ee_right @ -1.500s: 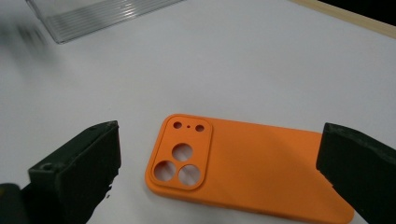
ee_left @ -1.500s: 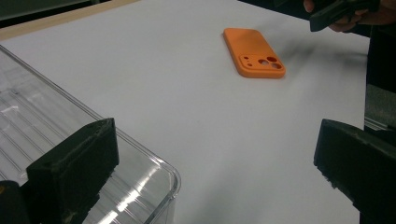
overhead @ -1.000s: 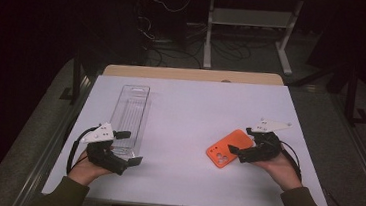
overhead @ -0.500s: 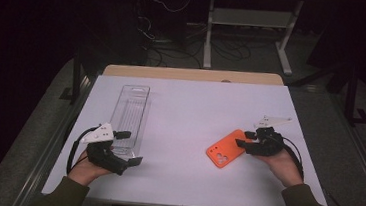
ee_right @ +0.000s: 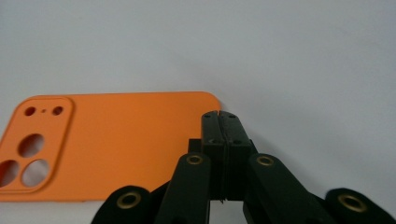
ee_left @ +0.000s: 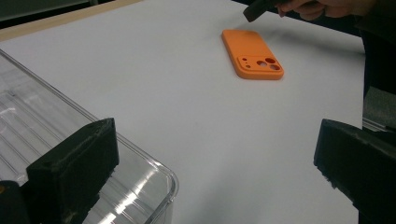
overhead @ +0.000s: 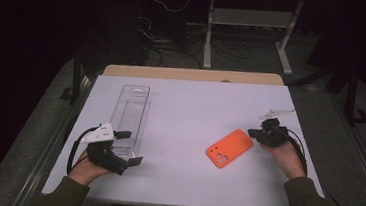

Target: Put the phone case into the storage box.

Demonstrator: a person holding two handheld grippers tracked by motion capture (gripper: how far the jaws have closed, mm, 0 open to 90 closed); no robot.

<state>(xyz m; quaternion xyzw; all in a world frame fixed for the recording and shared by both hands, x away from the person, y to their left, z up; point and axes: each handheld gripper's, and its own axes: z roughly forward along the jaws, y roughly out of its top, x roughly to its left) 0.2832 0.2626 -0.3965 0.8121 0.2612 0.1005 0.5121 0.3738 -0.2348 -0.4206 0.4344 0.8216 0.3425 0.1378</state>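
Right gripper (overhead: 256, 133) at far-right end of orange phone case (overhead: 229, 147), jaws just closing, now pressed together, nothing between them; tips just beside case's short edge. Left gripper (overhead: 129, 148) well apart from case, jaws spread wide, one jaw over near end of clear plastic tray (overhead: 131, 113). White table (overhead: 191, 103) bears everything. Case lies flat, camera holes up, between tray and right gripper.
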